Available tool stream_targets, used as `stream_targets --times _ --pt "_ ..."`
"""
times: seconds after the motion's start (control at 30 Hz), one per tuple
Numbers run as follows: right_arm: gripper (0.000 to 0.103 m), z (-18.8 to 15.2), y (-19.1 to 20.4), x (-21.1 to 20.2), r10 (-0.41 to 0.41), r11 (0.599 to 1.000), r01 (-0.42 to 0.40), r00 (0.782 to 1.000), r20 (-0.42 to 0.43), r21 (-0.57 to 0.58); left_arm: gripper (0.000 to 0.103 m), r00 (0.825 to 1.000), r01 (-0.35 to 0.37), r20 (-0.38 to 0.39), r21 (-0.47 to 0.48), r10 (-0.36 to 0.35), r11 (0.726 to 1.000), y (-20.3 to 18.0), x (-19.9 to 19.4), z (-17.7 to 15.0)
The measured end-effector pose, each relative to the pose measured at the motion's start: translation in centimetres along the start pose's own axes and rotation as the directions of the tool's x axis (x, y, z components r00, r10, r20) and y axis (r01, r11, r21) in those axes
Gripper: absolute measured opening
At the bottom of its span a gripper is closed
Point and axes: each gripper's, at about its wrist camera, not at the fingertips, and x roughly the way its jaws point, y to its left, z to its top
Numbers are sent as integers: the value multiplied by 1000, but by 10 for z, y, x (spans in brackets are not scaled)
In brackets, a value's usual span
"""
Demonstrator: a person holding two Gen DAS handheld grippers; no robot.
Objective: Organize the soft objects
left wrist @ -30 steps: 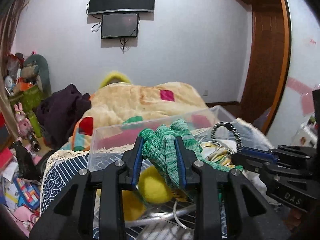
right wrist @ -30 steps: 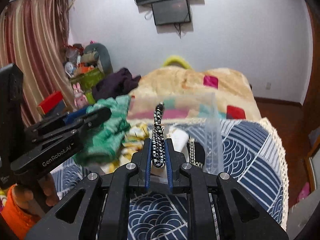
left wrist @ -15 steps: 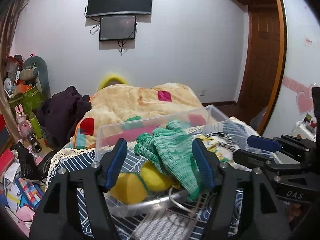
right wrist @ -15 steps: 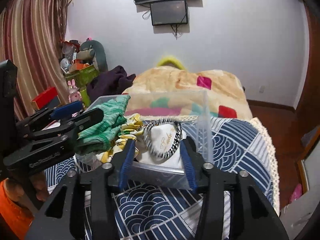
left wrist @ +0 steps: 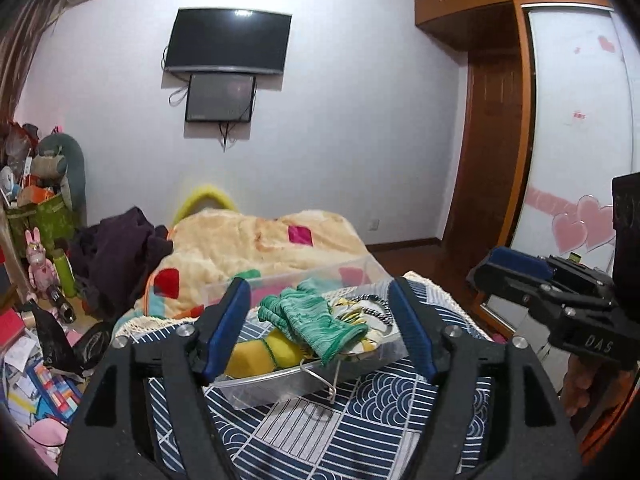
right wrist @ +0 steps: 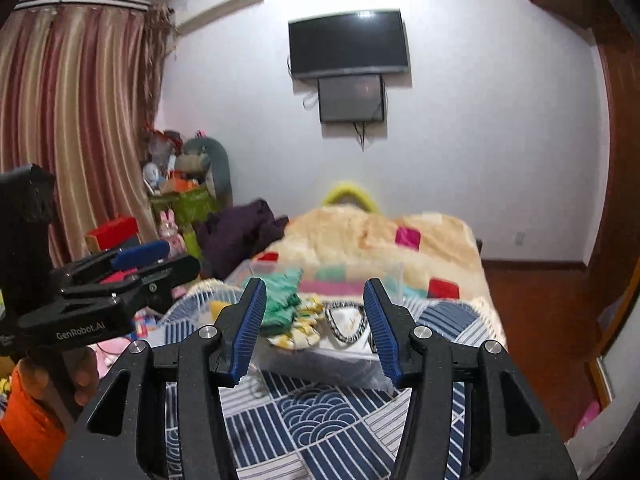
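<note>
A clear plastic bin sits on the blue patterned bedspread. In it lie a green knit glove, yellow soft pieces, a yellow-and-white cloth and a black-and-white cord loop on a white pouch. My left gripper is open and empty, held back above the bin's near side. My right gripper is open and empty, also back from the bin. Each gripper shows at the edge of the other's view.
A beige quilt with coloured squares lies behind the bin, with dark clothes to its left. Toys, boxes and clutter fill the floor at left. A wooden wardrobe stands at right. Screens hang on the far wall.
Both grippers opened: the left let go of the green glove and the right let go of the cord loop, both into the bin. Both grippers then drew back and up from the bin.
</note>
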Motion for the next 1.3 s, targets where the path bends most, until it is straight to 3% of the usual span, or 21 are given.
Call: stream_targets --times 0.17,0.3,0.4,0.87,1.3 --pt "66 0 9 -17 3 1000 -2 999 44 -9 88 999 10 40 6 -10 1000 -7 -29 -1" --pt "71 -5 14 -22 6 1000 -5 999 52 -6 99 998 3 63 2 -3 1000 -10 -45 -6" --pt "80 -9 16 -26 -7 1000 7 998 58 -5 101 998 10 63 -14 -9 1000 -9 -52 -10" --pt "88 -23 16 -33 -25 1000 25 998 55 14 103 997 -25 66 -33 27 999 -6 -62 -24" --pt "88 -30 16 -35 -20 1000 19 999 37 19 103 998 -41 47 -27 42 999 -8 -56 -31"
